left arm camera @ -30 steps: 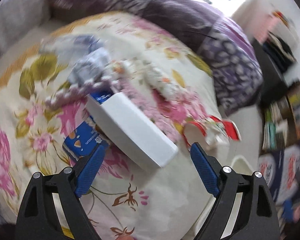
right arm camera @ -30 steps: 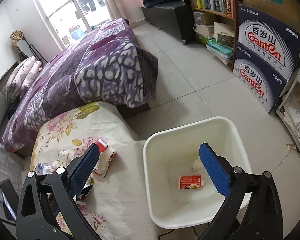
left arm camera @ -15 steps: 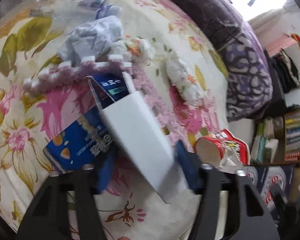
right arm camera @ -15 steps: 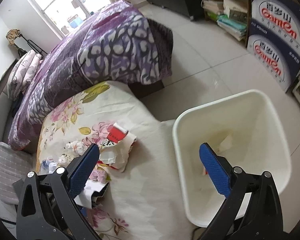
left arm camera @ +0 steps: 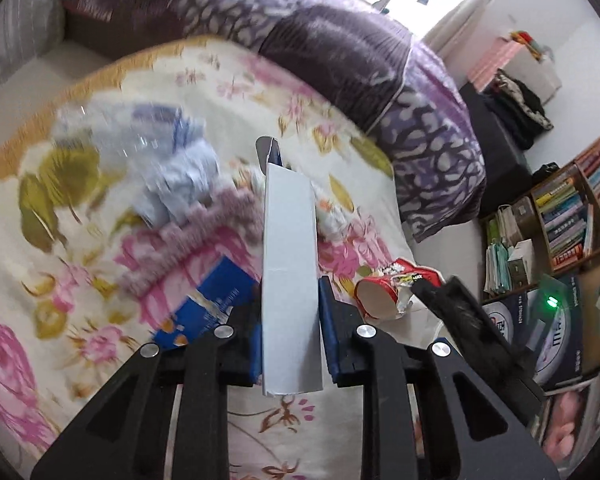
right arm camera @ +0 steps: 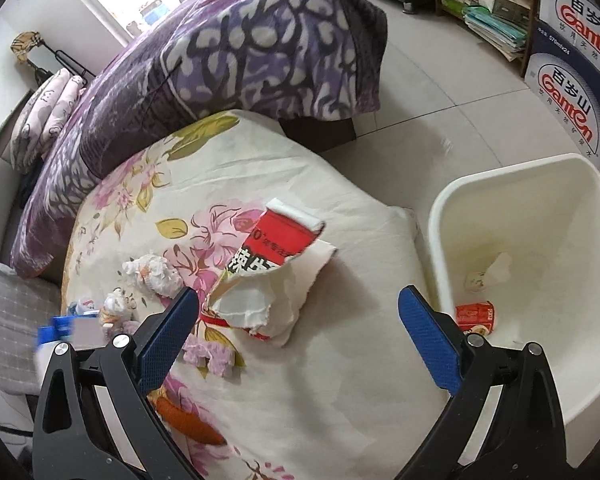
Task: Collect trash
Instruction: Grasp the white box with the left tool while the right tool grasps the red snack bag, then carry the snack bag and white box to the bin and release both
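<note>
My left gripper point(left arm camera: 290, 322) is shut on a long white carton box point(left arm camera: 289, 264) and holds it upright above the flowered bed sheet point(left arm camera: 100, 360). A blue snack packet point(left arm camera: 210, 304), crumpled paper point(left arm camera: 180, 184) and a torn red noodle cup point(left arm camera: 396, 292) lie on the sheet. My right gripper point(right arm camera: 300, 332) is open and empty above the torn red noodle cup point(right arm camera: 272, 272). The white trash bin point(right arm camera: 452, 216) stands on the floor to the right, with a small red carton point(right arm camera: 476, 316) and tissue inside.
A purple patterned quilt point(right arm camera: 220, 64) lies at the far side of the bed. Crumpled tissues point(right arm camera: 152, 272) and a pink foam piece point(right arm camera: 208, 354) lie on the sheet. Ganten water boxes point(right arm camera: 572, 80) and a bookshelf point(left arm camera: 560, 216) stand at the right.
My left gripper closed on the white box and lifted it upright. My right gripper swung left from over the bin to over the torn red cup.
</note>
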Available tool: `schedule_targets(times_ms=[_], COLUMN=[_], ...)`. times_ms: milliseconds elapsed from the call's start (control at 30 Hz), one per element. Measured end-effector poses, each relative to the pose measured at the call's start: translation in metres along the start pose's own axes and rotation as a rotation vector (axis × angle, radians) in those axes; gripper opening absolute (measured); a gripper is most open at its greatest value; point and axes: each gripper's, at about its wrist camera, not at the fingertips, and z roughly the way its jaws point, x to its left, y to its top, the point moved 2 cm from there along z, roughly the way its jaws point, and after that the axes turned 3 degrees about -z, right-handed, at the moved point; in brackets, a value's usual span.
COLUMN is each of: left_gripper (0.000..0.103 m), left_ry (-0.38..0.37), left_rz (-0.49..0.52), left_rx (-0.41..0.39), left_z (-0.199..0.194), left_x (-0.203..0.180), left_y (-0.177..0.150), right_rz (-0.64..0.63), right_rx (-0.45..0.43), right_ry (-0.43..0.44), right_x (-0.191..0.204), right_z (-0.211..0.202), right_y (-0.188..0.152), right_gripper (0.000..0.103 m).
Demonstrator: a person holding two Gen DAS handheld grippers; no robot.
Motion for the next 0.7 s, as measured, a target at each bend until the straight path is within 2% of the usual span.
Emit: schedule_targets(times_ms=[267, 300, 333, 400, 467, 500, 700], left_gripper=[0.024, 0.024, 0.024, 0.024, 0.024, 0.024, 0.024], left_ry=[0.027, 0.033, 0.039, 0.057, 0.073, 0.080, 0.113], left_rz=[0.056, 0.058, 0.060, 0.067, 0.070, 0.070, 0.059], left_rx=[-0.065, -0.068, -0.072, -0.083, -0.094, -0.100, -0.147], left_z=[-0.027, -0.028, -0.029, -0.031, -0.033, -0.034, -0.045], left_x=[0.010, 0.012, 0.014, 0.018, 0.023, 0.025, 0.037], left_y=[0.005, 0.006, 0.006, 0.007, 0.008, 0.009, 0.018], right_rz=[-0.043, -0.056, -0.066, -0.078, -0.117, -0.142, -0.316], right_rx=[0.015, 0.028, 0.043, 0.055, 0.034, 0.029, -0.047], right_ry=[0.004, 0.003, 0.021, 0.045, 0.040, 0.045, 0.093], right_x=[0.012, 0.014, 0.015, 0.018, 0.025, 0.029, 0.071], right_z=[0.019, 0.023, 0.027, 0.030, 0.026, 0.023, -0.015], right_y=[0.001, 0.000, -0.001, -0.003, -0.005, -0.007, -0.030], right_gripper=[0.092, 0.084, 0.070, 0.053, 0.047, 0.040, 0.039])
